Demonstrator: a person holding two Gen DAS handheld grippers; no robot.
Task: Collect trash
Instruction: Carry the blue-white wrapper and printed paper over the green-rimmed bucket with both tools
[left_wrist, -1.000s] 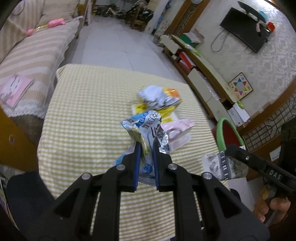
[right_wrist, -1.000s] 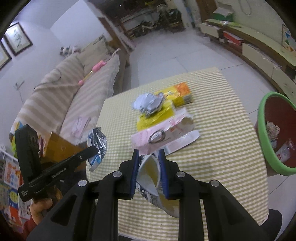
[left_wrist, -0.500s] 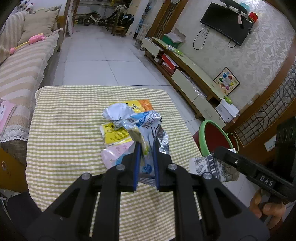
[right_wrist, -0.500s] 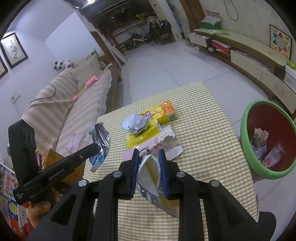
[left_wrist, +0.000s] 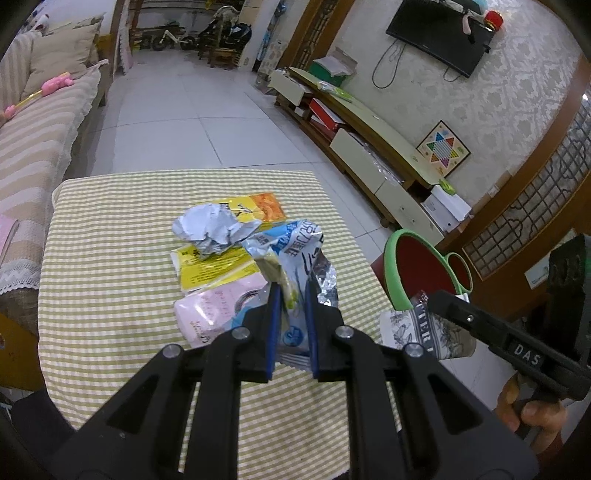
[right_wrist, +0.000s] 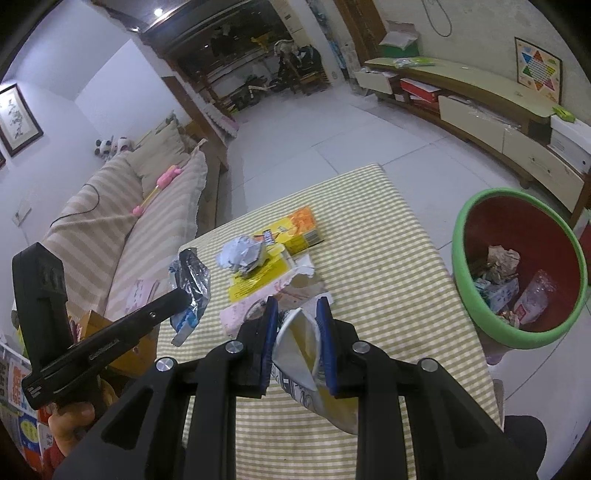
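Note:
My left gripper (left_wrist: 291, 284) is shut on a blue and silver snack wrapper (left_wrist: 299, 251), held up above the checked table (left_wrist: 110, 266). My right gripper (right_wrist: 297, 304) is shut on a crushed paper cup (right_wrist: 299, 347) with a printed outside; that cup (left_wrist: 424, 332) also shows at the right of the left wrist view. The held wrapper (right_wrist: 190, 284) hangs at the left of the right wrist view. On the table lie a crumpled silver wrapper (left_wrist: 210, 229), a yellow packet (left_wrist: 214, 266), an orange-yellow box (right_wrist: 299, 230) and a pink packet (left_wrist: 214, 310).
A red bin with a green rim (right_wrist: 517, 266) stands on the floor right of the table and holds several scraps. A striped sofa (right_wrist: 110, 229) runs along the left. A low TV cabinet (left_wrist: 362, 125) lines the right wall. Tiled floor (left_wrist: 177, 122) lies beyond the table.
Both grippers have drawn back and up from the table with their loads, so the litter pile looks farther off. The bin has come more fully into both views.

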